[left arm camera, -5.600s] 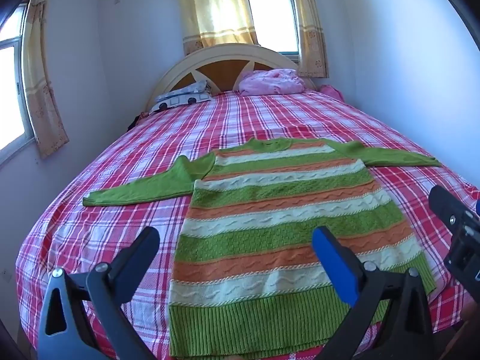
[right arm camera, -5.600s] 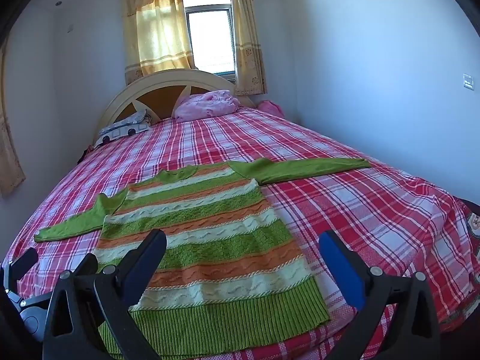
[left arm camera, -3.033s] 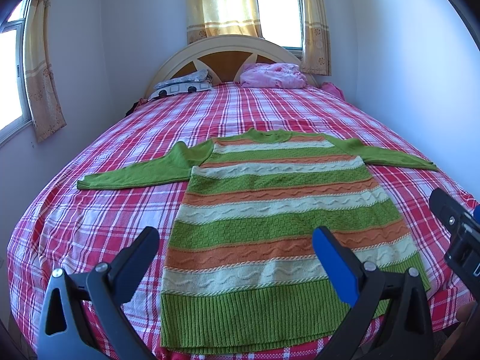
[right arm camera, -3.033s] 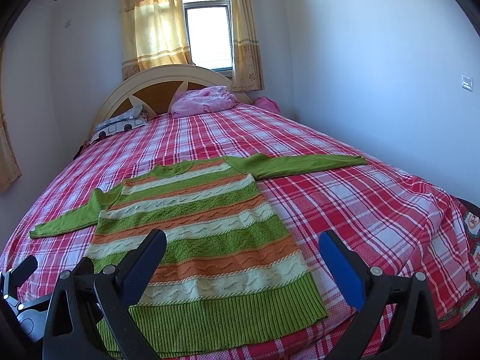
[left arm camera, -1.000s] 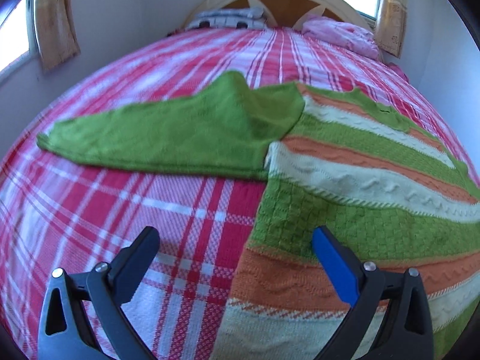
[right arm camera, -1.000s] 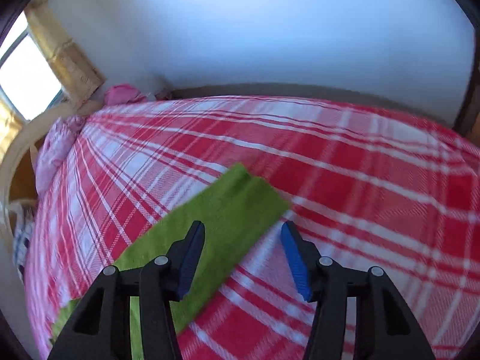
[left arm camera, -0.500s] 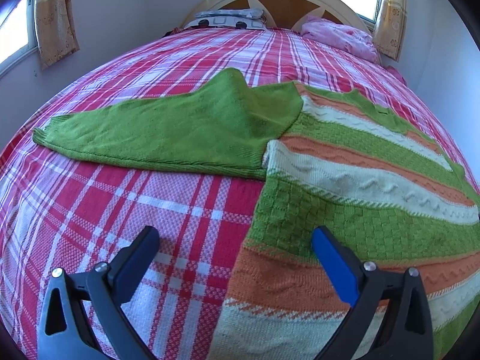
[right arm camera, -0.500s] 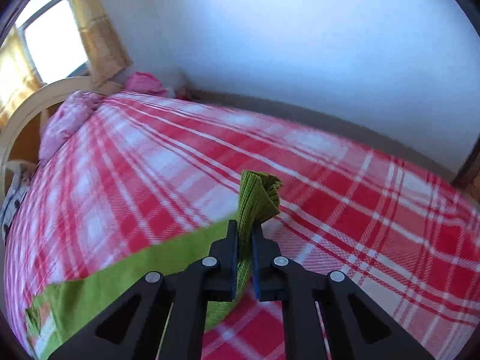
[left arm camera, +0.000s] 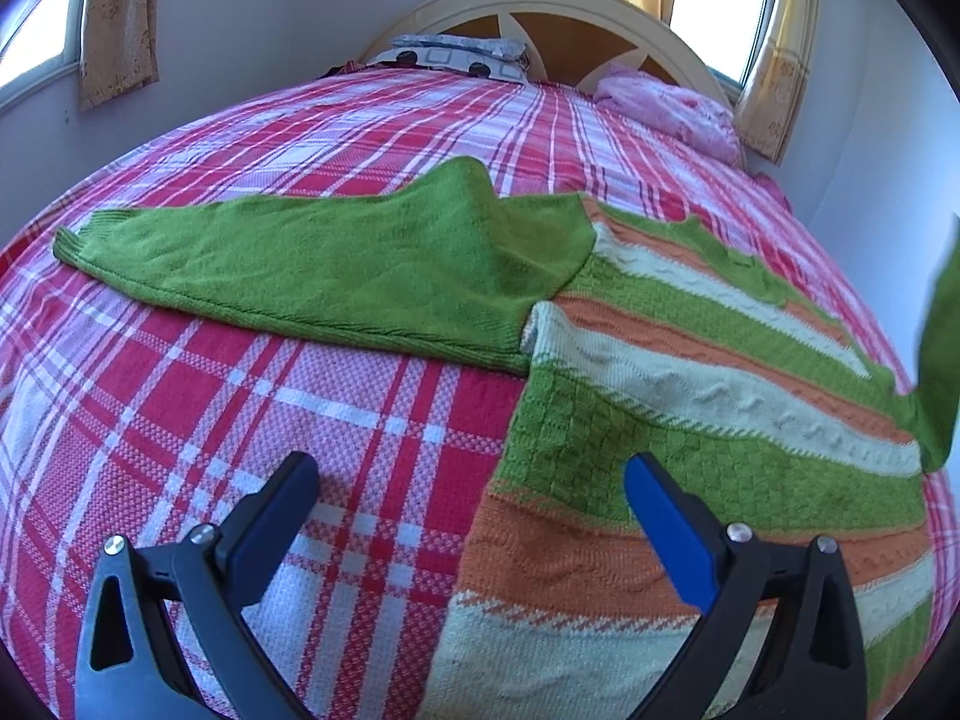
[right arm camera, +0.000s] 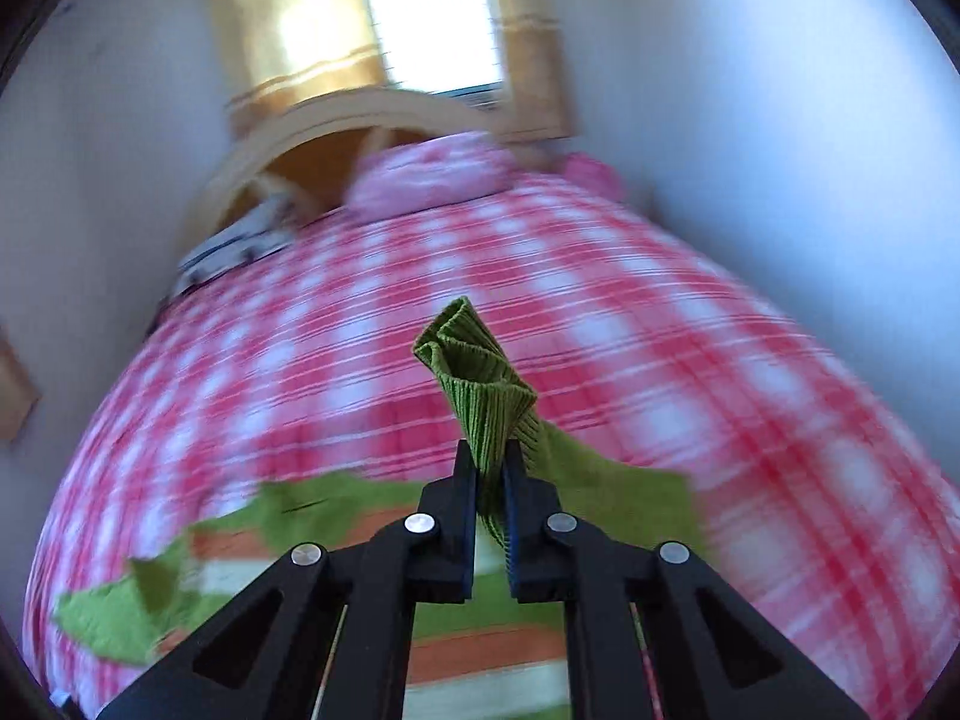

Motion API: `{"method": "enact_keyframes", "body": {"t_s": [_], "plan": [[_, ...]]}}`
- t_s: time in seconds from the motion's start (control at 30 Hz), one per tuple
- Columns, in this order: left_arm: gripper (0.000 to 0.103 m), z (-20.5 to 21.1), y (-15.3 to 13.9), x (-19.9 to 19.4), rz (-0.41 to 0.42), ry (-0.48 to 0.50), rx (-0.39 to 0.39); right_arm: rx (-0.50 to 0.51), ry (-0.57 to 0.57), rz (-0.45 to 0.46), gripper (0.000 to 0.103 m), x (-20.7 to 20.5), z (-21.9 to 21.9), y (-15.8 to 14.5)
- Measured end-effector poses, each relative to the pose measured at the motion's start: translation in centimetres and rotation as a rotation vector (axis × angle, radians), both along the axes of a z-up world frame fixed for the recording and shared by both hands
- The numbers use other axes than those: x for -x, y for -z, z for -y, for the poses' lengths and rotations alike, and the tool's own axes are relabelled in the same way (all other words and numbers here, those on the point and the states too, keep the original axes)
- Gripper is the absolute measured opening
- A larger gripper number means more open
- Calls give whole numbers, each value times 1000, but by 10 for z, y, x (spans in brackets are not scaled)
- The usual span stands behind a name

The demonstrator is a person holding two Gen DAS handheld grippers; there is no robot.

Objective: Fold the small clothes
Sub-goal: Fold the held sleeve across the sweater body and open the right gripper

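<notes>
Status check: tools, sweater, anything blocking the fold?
Right tool shut on sleeve cuff, lifted off bed. Left tool open, empty, above sweater edge. Other sleeve flat on bedspread. Nothing blocking.

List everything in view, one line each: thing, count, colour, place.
sweater: 1, green, orange and cream stripes, flat on the bed
left sleeve: 1, green, spread on the bedspread
right sleeve cuff: 1, green, lifted off the bed
bedspread: 1, red, pink and white plaid, covers the bed
pillows: 2, one pink, one patterned white, by the headboard
headboard: 1, cream and brown, far end
curtains: yellow, at the windows
left gripper: open above the sweater's edge
right gripper: shut on the cuff
</notes>
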State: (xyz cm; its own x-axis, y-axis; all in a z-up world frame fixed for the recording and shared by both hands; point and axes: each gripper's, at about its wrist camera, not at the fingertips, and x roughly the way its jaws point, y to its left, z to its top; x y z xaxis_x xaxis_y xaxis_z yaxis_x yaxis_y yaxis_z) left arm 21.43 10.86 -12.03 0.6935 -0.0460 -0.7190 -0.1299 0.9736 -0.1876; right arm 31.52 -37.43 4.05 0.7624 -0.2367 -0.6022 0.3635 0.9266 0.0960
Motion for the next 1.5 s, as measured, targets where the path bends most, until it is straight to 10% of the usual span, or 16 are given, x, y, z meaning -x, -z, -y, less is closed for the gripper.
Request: {"method": "enact_keyframes", "body": {"t_s": [0.27,0.6,0.7,0.77,0.9,1.03,1.5], "plan": [[103,-6,-1,4,34,0,60,-34,-252,-129,7,-87,-157,92],[103,-11,0,4,54,0,101,-137,-395,-226,9,-108,-195,172],[103,-12,0,5,59,-1,113,-228,-421,-254,17,-110,-194,181],[103,-13,0,6,62,-1,117,-307,-466,-247,45,-110,-194,184],[103,-13,0,5,62,-1,117,-403,-560,-198,49,-99,-193,169],[103,-13,1,5,65,-1,120,-270,-427,-156,20,-81,-178,159],[103,-12,2,8,67,-4,113,-107,-504,-254,25,-88,-213,190]]}}
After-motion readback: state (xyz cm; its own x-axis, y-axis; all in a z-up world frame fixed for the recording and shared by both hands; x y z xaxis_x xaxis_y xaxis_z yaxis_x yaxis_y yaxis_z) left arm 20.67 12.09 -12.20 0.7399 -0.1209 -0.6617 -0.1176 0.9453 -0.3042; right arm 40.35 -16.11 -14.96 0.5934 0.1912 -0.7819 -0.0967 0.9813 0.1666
